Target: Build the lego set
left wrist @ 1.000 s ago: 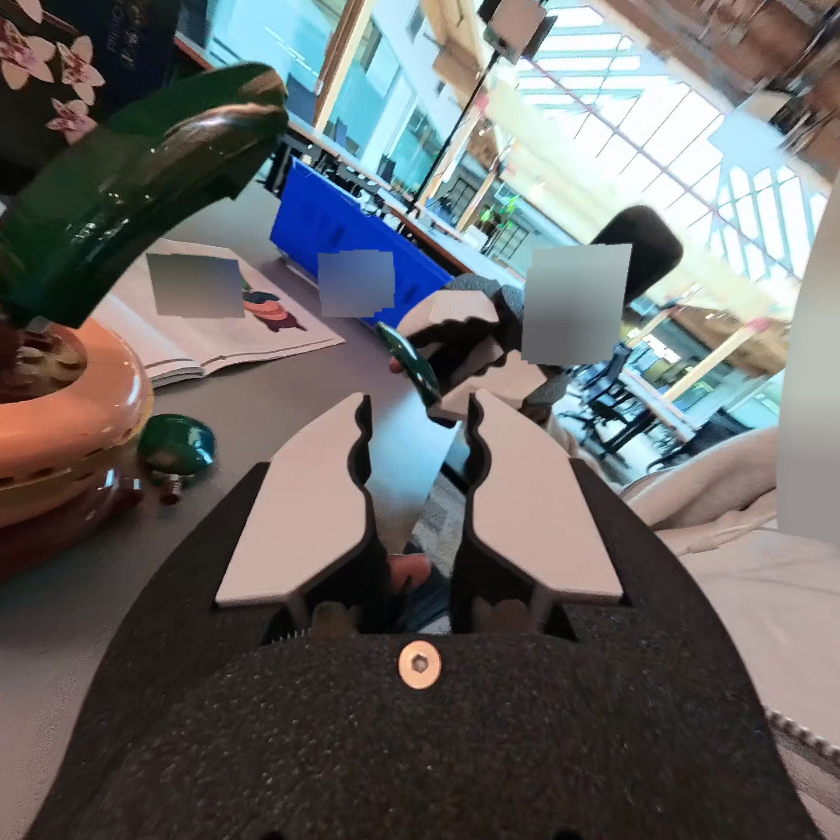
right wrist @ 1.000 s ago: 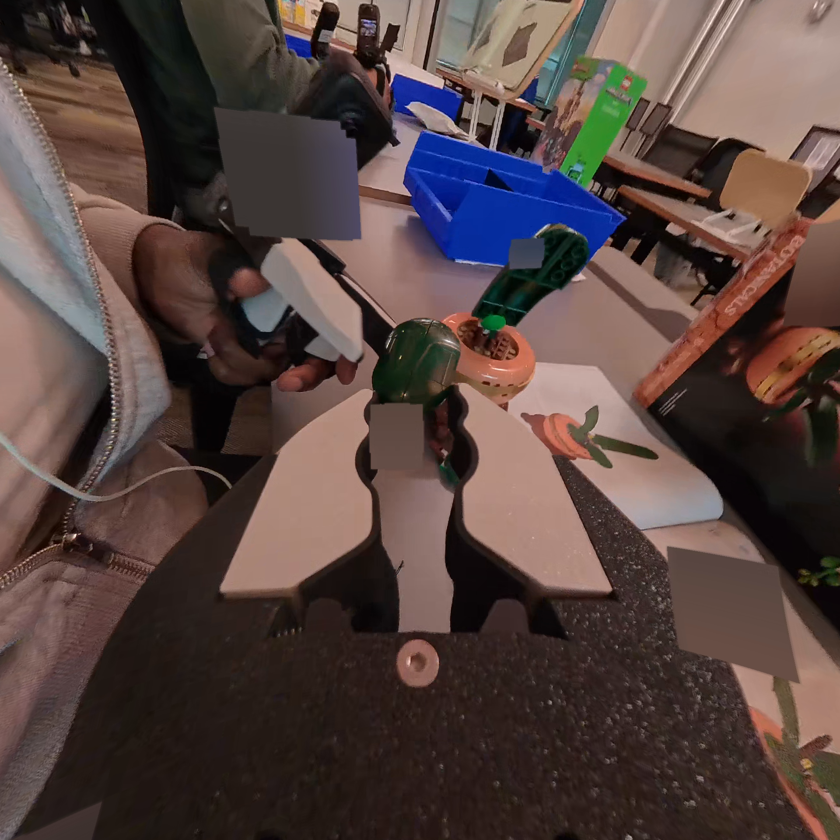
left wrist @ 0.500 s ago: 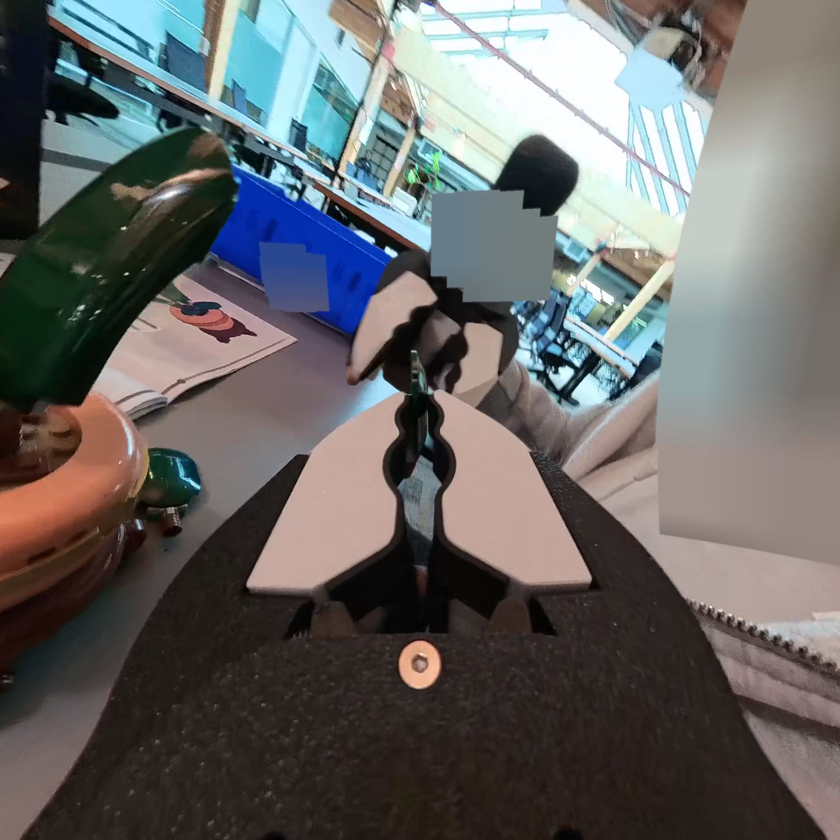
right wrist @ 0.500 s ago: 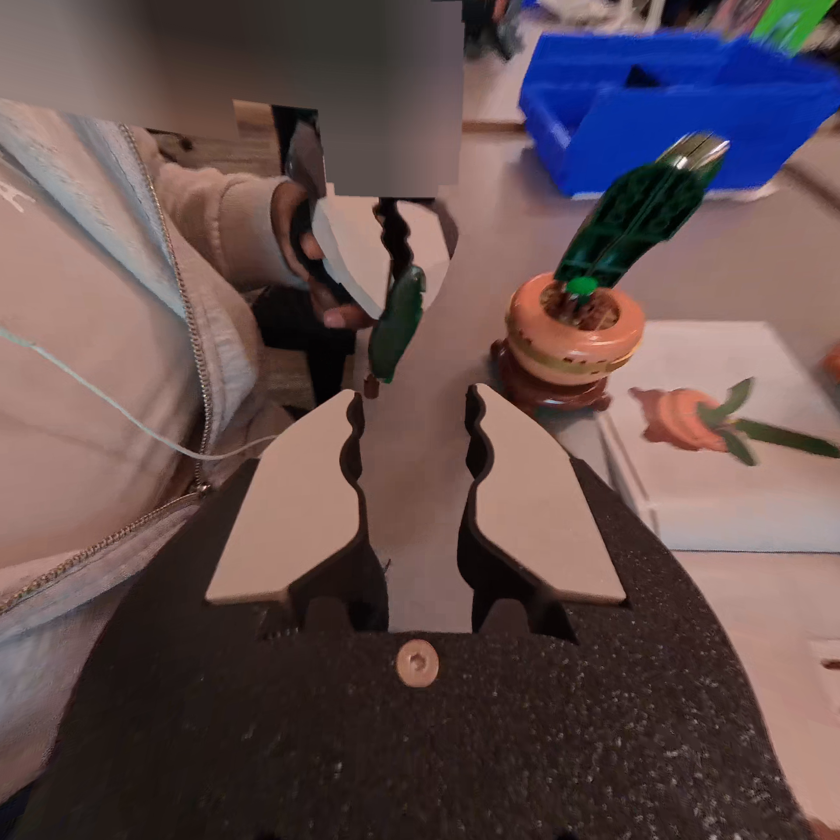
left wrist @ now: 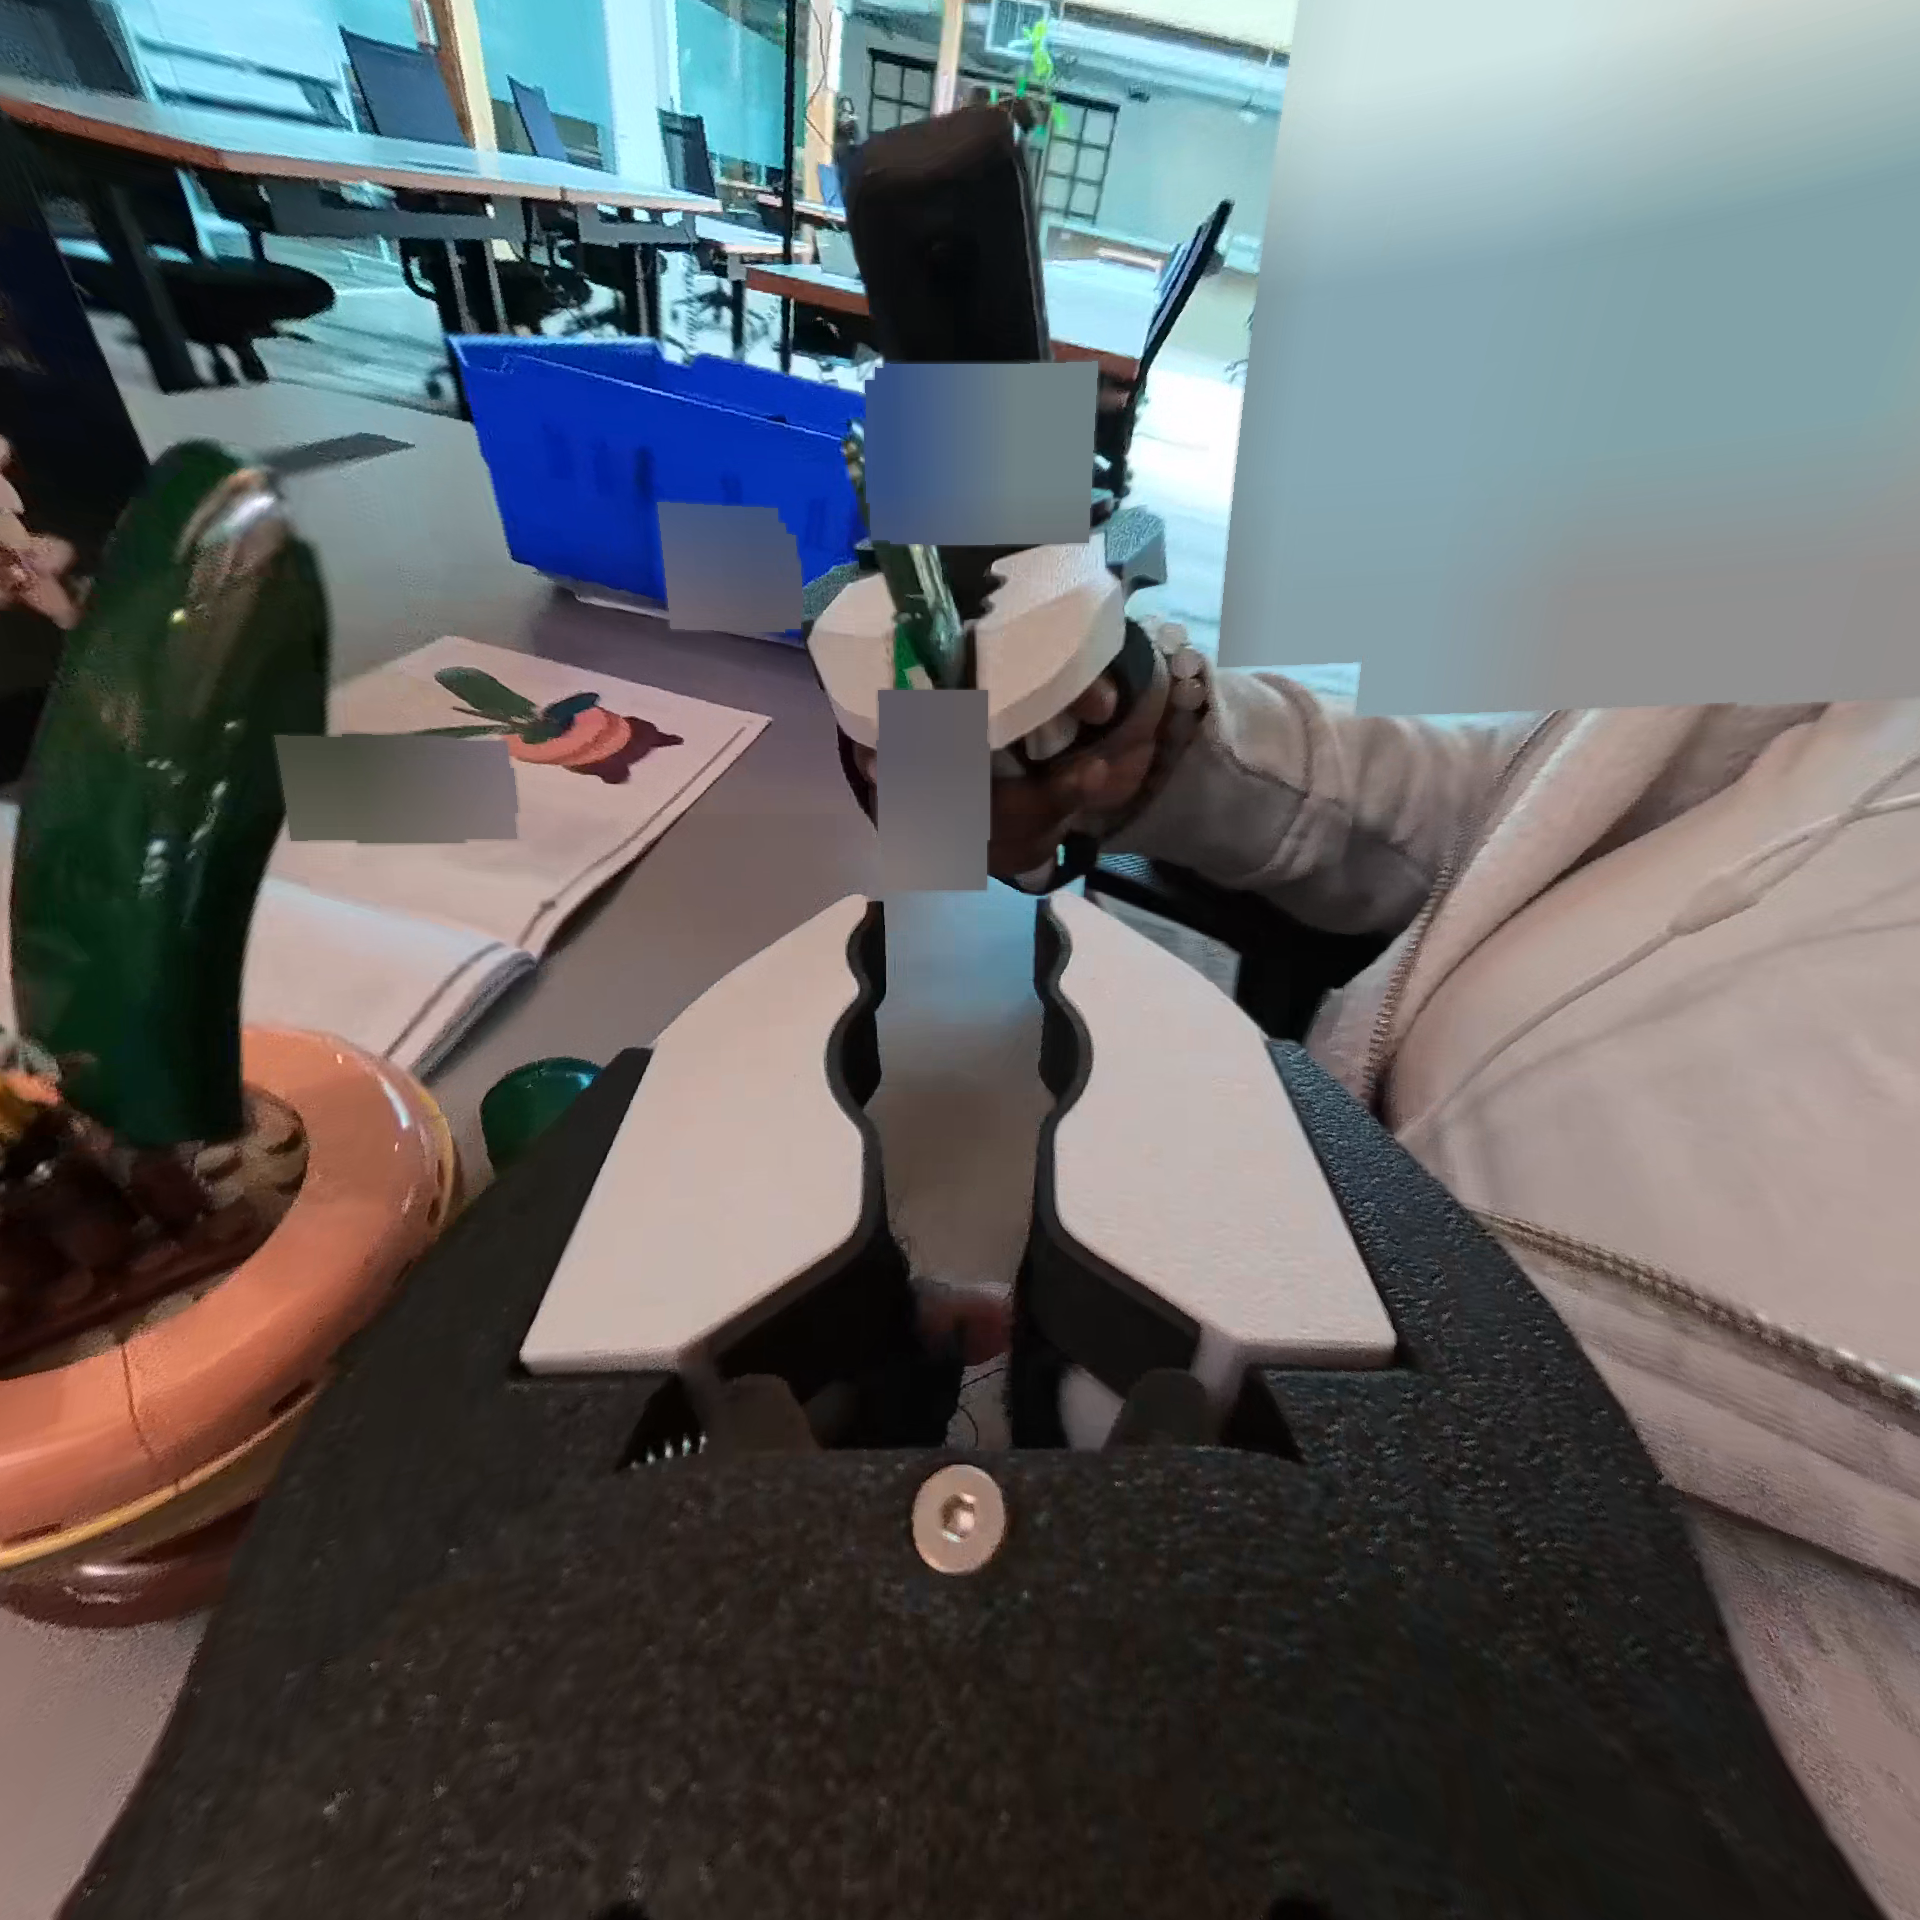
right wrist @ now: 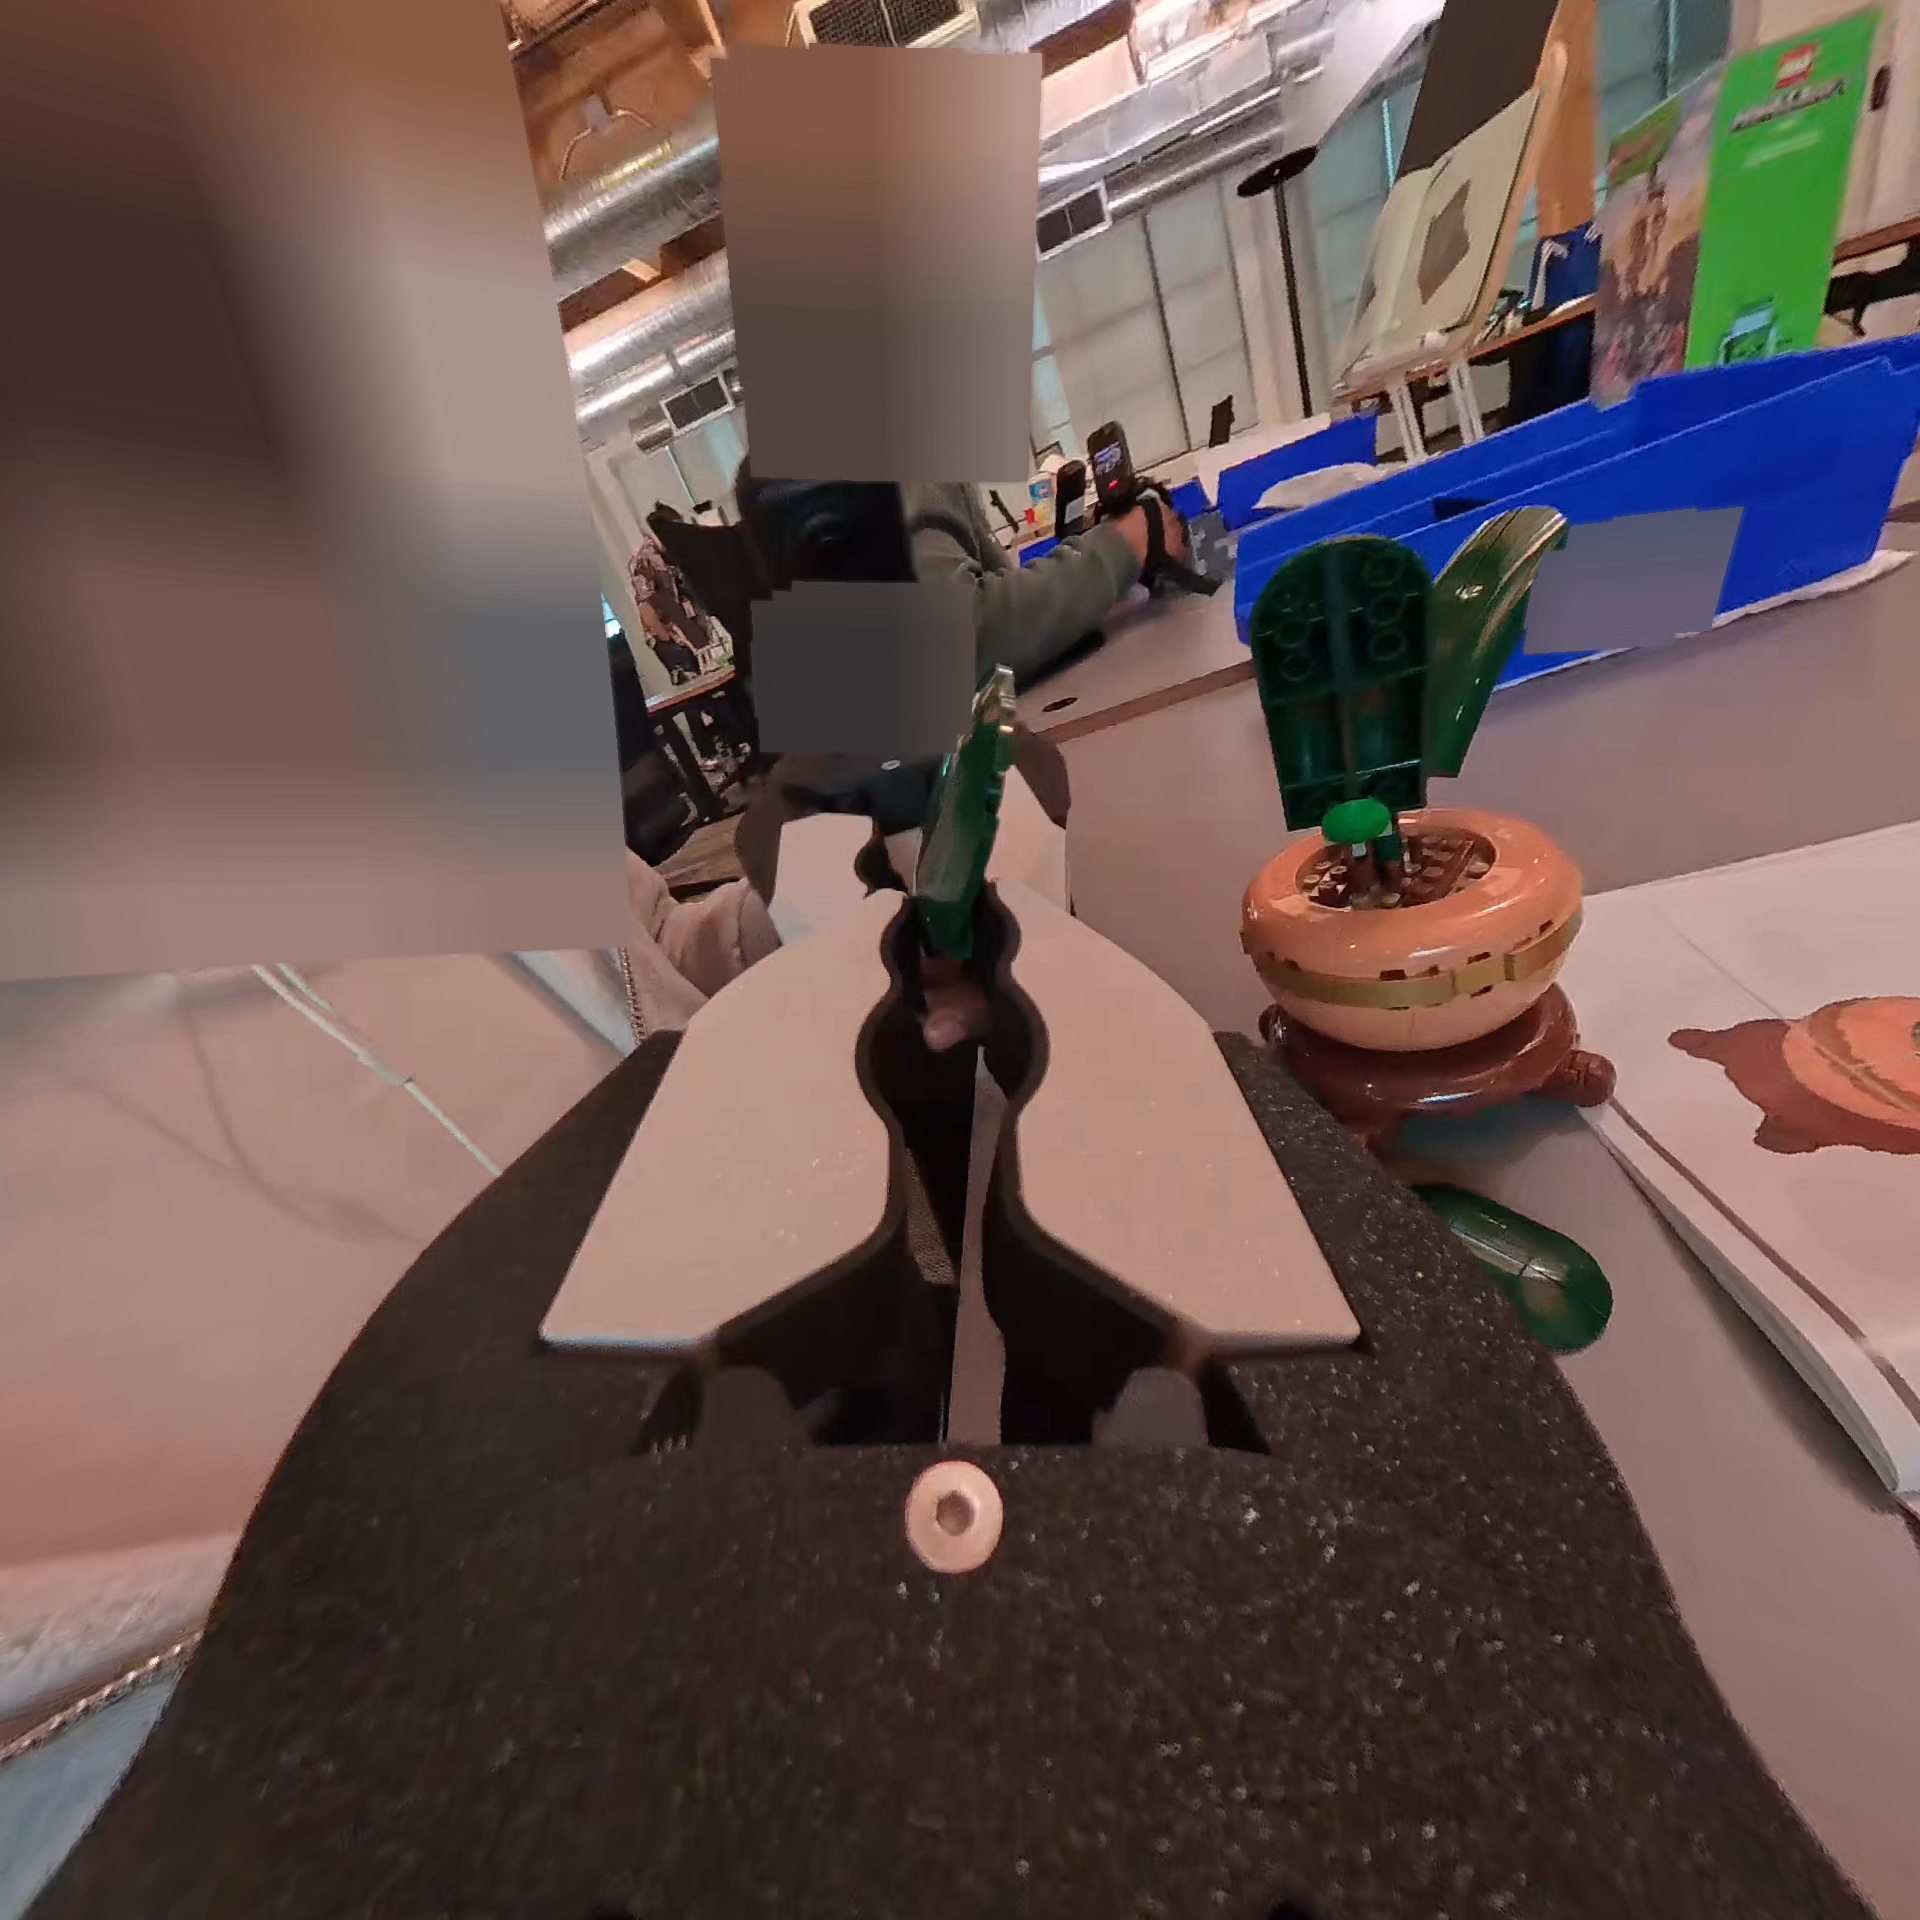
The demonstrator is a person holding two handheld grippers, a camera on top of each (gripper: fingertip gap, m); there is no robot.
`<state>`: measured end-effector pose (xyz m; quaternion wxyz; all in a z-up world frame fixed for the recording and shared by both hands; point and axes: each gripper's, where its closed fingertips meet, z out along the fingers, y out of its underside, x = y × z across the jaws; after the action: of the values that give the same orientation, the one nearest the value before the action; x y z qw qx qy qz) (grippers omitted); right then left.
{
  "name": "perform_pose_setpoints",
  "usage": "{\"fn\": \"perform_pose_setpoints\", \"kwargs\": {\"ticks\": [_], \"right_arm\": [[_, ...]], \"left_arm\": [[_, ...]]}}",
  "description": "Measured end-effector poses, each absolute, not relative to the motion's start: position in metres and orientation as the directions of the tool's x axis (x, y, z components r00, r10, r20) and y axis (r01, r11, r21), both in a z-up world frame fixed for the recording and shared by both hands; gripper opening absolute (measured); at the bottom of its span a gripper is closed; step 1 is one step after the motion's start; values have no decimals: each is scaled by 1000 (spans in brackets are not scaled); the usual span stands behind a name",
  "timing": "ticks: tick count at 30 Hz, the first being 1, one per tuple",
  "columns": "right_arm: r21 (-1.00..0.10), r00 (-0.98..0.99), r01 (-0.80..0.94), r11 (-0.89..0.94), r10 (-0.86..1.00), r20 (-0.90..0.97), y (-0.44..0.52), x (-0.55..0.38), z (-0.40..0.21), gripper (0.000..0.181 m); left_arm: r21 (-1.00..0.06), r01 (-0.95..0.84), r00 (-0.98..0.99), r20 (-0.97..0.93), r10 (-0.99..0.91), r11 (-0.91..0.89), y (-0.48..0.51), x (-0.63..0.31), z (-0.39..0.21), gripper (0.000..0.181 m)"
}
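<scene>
**Lego leaf in my right jaws, pot waiting at the side**

Lego plant pot (left wrist: 218, 1340) sits at the lower left of my left wrist view, a tall dark green leaf (left wrist: 156, 810) already standing in it. A loose green piece (left wrist: 535, 1091) lies on the worktop (left wrist: 665, 862) just beside the pot, with the open instruction booklet (left wrist: 499, 831) behind. My left gripper (left wrist: 956, 925) is parted and holds nothing. Past it, at the centre of the frame, my right gripper (left wrist: 966, 655) is closed on a thin green leaf piece (left wrist: 920, 613).

In the right wrist view that leaf piece (right wrist: 961, 831) stands up from my right gripper (right wrist: 951, 914), pinched low near its brown stem end. The pot (right wrist: 1413, 945) is at the right of the frame, well apart from it.

To do this well, I judge I should keep the pinch low and firm, turn the stem end down toward the pot's brown studded centre, and steady the pot with my free left jaws before pressing.

Half a second ago my left jaws were closed on this leaf and my right ones stood open; the piece has since changed over.
</scene>
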<state>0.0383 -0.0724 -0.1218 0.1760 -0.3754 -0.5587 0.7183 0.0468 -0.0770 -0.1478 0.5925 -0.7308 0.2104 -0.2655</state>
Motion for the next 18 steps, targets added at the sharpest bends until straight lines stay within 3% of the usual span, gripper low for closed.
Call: {"fn": "perform_pose_setpoints", "kwargs": {"ticks": [4,15,18], "right_arm": [[-948,-639,134,-289,706,-305,-77,40,-121,9],[-980,-627,118,-157,754,-197,-80,43,-129,10],[-988,-636,84,-127,757,-152,-79,45,-124,22]], "left_arm": [[-990,-92,810,-11,-586,-109,-67,56,-145,21],[-996,-49,797,5,-604,-74,-67,59,-141,6],[-995,-61,792,3,-610,-85,-68,59,-143,6]]}}
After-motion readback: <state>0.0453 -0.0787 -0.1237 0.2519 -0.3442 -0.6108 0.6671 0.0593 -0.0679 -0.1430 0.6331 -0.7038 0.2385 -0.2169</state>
